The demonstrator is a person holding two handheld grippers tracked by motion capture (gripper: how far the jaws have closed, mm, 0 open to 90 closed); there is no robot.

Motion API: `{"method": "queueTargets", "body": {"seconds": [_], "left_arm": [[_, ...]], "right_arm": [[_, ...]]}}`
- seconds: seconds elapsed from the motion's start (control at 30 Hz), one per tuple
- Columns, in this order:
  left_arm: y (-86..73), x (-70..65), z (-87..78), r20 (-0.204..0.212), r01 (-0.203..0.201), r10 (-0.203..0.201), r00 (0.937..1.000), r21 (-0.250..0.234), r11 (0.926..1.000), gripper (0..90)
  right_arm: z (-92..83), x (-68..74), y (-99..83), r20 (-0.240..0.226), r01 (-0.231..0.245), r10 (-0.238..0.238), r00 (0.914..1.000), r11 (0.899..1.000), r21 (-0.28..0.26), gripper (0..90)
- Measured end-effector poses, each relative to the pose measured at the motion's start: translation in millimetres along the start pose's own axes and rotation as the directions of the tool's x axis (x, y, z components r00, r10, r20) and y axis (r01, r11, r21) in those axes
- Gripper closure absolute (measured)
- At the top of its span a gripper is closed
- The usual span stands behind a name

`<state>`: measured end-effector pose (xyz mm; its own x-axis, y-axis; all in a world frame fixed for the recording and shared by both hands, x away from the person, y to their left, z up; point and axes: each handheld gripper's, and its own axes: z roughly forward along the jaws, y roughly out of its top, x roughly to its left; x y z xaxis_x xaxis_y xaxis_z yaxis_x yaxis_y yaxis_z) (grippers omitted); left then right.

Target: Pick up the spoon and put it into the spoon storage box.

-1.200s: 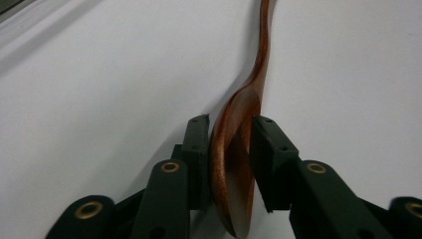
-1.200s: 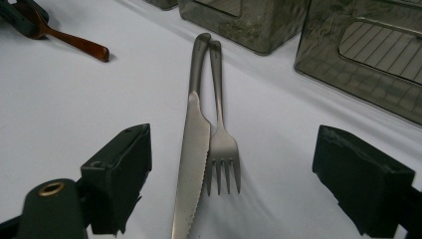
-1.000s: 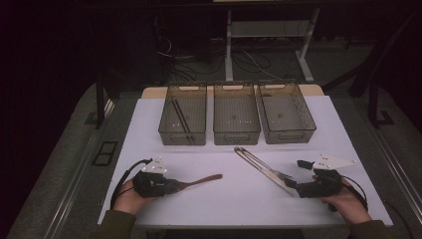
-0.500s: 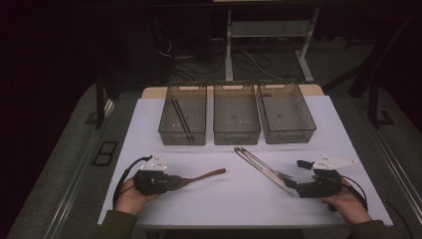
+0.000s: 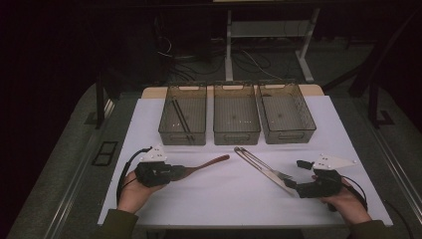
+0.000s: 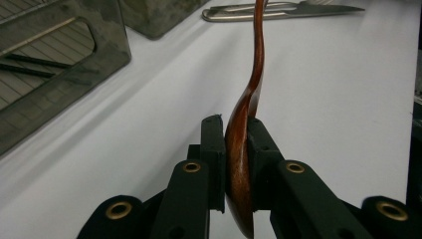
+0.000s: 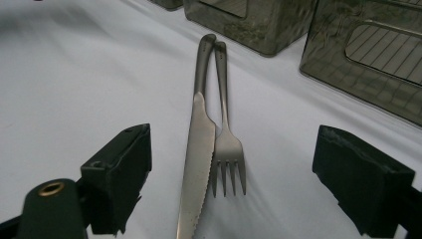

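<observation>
- Right hand-held gripper is sitting released, jaws straddling knife and fork on the worktop; their long axes are running straight away from it.
- Left hand-held gripper is clamping the wooden spoon, handle pointing toward the bins.

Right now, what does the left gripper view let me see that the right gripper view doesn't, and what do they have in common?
Left gripper view alone: the left tongs shut on the bowl of a curved brown wooden spoon, plus thin dark sticks inside a bin.

Right gripper view alone: the right tongs open wide, jaws either side of the cutlery.

Both: the serrated steel knife, the steel fork beside it, smoky translucent plastic bins and the white table cover.
</observation>
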<state>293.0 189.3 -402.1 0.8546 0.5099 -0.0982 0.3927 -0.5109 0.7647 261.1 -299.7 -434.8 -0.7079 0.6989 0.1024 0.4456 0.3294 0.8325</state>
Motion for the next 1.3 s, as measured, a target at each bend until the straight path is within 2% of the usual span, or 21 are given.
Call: {"method": "queueTargets", "body": {"seconds": [0.83,1.3], "left_arm": [[34.9,5.9,18.5,-0.014,-0.019,0.018,0.9997,-0.060,0.9980,80.1],[58.5,18.4,32.9,-0.059,-0.006,0.001,0.9982,-0.087,0.9962,80.1]], "right_arm": [[0.7,0.5,0.3,-0.001,0.001,-0.001,1.0000,1.000,0.002,15.0],[0.3,0.0,0.1,0.001,-0.002,0.002,1.0000,1.000,0.001,15.0]]}}
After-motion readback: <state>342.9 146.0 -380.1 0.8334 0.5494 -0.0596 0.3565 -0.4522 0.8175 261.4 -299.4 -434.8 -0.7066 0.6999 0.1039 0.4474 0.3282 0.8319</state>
